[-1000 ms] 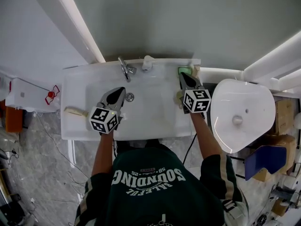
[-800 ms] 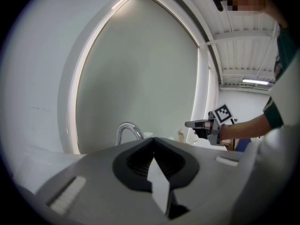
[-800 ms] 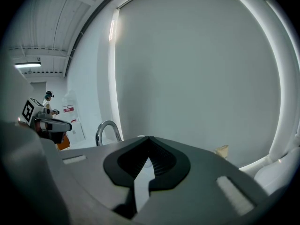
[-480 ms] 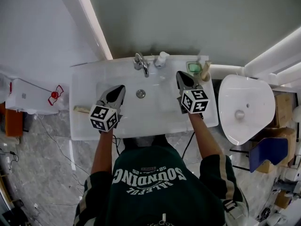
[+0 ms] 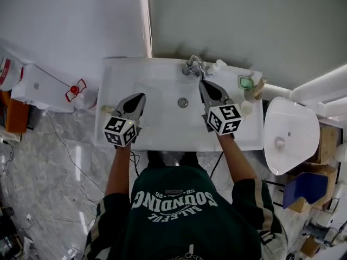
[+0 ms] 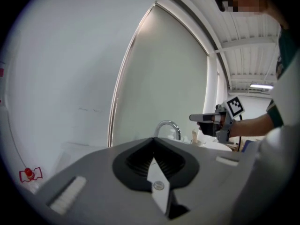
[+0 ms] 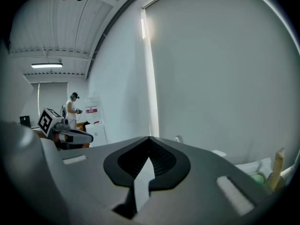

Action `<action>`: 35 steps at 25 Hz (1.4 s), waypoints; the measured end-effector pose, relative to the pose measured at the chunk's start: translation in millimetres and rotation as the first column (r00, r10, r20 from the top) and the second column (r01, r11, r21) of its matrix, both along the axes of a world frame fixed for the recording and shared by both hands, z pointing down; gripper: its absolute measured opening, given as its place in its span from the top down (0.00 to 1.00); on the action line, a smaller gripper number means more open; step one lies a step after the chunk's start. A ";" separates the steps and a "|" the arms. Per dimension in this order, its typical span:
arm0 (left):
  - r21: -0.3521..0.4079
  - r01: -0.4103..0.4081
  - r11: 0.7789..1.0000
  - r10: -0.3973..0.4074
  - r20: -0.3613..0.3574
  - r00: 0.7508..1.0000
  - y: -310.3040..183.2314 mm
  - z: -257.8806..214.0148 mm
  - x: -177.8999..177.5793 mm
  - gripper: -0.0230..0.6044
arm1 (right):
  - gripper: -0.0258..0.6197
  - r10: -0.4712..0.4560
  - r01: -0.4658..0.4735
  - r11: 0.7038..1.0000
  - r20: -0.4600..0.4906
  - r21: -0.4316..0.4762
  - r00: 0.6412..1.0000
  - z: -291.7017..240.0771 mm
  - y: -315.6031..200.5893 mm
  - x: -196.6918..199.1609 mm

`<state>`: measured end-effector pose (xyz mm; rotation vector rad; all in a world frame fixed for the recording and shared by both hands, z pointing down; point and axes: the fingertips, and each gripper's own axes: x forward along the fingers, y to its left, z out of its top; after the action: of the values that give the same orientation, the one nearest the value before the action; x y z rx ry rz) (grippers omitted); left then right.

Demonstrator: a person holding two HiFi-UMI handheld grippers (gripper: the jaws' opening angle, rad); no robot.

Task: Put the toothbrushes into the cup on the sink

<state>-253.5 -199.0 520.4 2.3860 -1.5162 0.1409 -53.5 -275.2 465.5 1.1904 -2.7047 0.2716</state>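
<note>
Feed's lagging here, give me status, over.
Left gripper and right gripper shut, fingers empty. One toothbrush lies on the left rim of the sink, beside left gripper. Faucet close ahead of right gripper.

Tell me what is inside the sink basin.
Only the drain shows in the basin. The left hand-held gripper and the right hand-held gripper hang over its sides and cover the parts beneath them.

Toothbrush (image 5: 107,108) partly hidden behind left claw (image 5: 141,96); green item (image 5: 245,82) at sink (image 5: 162,75) corner too small to identify.
</note>
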 end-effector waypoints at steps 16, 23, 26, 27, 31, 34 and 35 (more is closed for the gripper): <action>-0.062 0.323 0.944 -0.324 -0.003 0.946 115.2 34.7 -172.7 0.88 | 0.96 -0.412 0.403 0.907 -0.059 -0.121 0.909 74.6 75.4 -244.9; -0.082 0.376 0.923 -0.378 -0.005 0.926 145.4 47.3 -199.3 0.88 | 0.87 -0.549 0.505 0.828 -0.172 -0.245 0.818 140.0 110.0 -318.6; -0.093 0.392 0.915 -0.394 -0.007 0.919 154.2 52.2 -206.9 0.88 | 0.81 -0.606 0.531 0.788 -0.245 -0.311 0.756 172.3 122.0 -342.4; -0.096 0.398 0.912 -0.400 -0.007 0.916 157.0 53.9 -209.8 0.88 | 0.78 -0.626 0.538 0.773 -0.269 -0.336 0.732 183.3 126.0 -348.9; -0.112 0.420 0.900 -0.424 -0.008 0.906 169.6 62.1 -220.1 0.88 | 0.76 -0.679 0.536 0.727 -0.336 -0.429 0.653 226.2 136.6 -368.4; -0.124 0.435 0.892 -0.440 -0.006 0.898 179.5 66.8 -227.2 0.88 | 0.76 -0.687 0.515 0.718 -0.355 -0.469 0.634 247.4 135.9 -379.4; -0.127 0.441 0.888 -0.445 -0.005 0.895 182.7 68.1 -230.1 0.88 | 0.76 -0.690 0.511 0.714 -0.359 -0.478 0.629 252.3 135.6 -383.4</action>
<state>-483.6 -16.3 588.5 1.8780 -1.9294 0.0847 -436.9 -139.6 717.8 0.1421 -2.2643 0.2444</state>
